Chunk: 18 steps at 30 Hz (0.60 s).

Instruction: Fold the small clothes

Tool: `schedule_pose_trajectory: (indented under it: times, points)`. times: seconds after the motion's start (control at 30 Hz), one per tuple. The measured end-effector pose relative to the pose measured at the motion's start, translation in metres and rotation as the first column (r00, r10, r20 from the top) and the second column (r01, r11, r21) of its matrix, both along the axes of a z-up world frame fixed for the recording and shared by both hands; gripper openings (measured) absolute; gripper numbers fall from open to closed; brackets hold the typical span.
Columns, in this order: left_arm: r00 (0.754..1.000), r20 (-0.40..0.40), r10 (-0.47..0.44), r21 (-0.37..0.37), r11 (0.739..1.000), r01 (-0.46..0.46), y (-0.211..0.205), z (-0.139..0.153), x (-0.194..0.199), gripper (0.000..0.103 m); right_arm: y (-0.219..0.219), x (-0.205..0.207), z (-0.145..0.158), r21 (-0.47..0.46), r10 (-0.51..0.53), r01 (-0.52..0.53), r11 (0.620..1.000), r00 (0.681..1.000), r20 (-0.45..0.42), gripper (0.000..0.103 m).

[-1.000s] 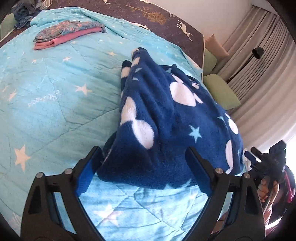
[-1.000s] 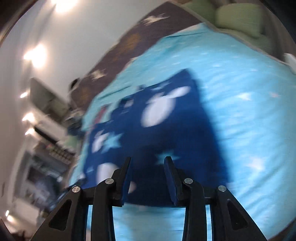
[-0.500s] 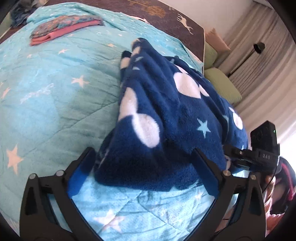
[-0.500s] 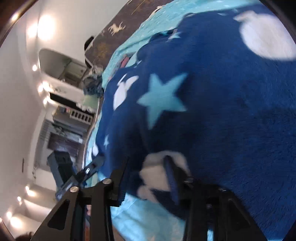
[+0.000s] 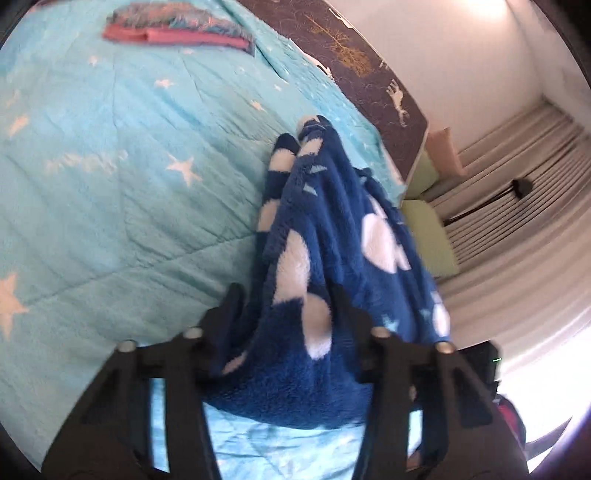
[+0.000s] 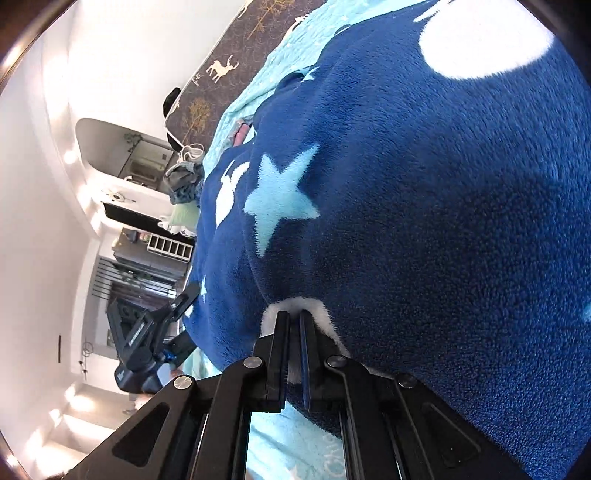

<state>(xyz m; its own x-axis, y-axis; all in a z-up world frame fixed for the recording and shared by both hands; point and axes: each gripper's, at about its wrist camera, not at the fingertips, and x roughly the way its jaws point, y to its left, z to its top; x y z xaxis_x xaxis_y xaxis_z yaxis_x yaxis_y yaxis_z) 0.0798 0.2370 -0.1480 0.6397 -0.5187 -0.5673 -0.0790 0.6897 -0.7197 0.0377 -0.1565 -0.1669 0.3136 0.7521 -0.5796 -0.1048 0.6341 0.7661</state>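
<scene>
Counting two grippers (image 5: 291,306) (image 6: 293,321), one fleece garment (image 5: 332,258)

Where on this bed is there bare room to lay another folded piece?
Bare quilt lies between the folded pink clothes and the blue fleece garment. Near the fleece's edge it is crowded: both grippers work there.

A light blue quilt (image 5: 110,192) with white stars covers the bed. Along its far edge runs a dark brown sheet (image 5: 354,62) printed with deer and trees. Green cushions (image 5: 430,236) lie at the right beside pale pleated curtains (image 5: 517,206). White shelving (image 6: 122,173) stands against the left wall.
</scene>
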Motion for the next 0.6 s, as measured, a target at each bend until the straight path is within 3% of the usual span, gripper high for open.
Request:
schedule_pose_trajectory:
  times: [0.23, 0.47, 0.6]
  points:
    - [0.988, 0.133, -0.073, 0.157, 0.986, 0.052, -0.027, 0.051, -0.009, 0.031, 0.009, 0.003, 0.003, -0.017, 0.005, -0.004, 1.000, 1.000, 0.026, 0.003]
    - [0.954, 0.244, -0.174, 0.317, 0.944, 0.091, -0.075, 0.098, -0.013, 0.027, 0.016, 0.000, 0.008, -0.035, 0.008, -0.006, 0.999, 0.999, 0.053, 0.003]
    - [0.933, 0.284, -0.220, 0.337, 0.934, 0.118, -0.096, 0.113, -0.011, 0.025, 0.016, -0.002, 0.007, -0.030, 0.008, -0.006, 1.000, 0.998, 0.068, 0.003]
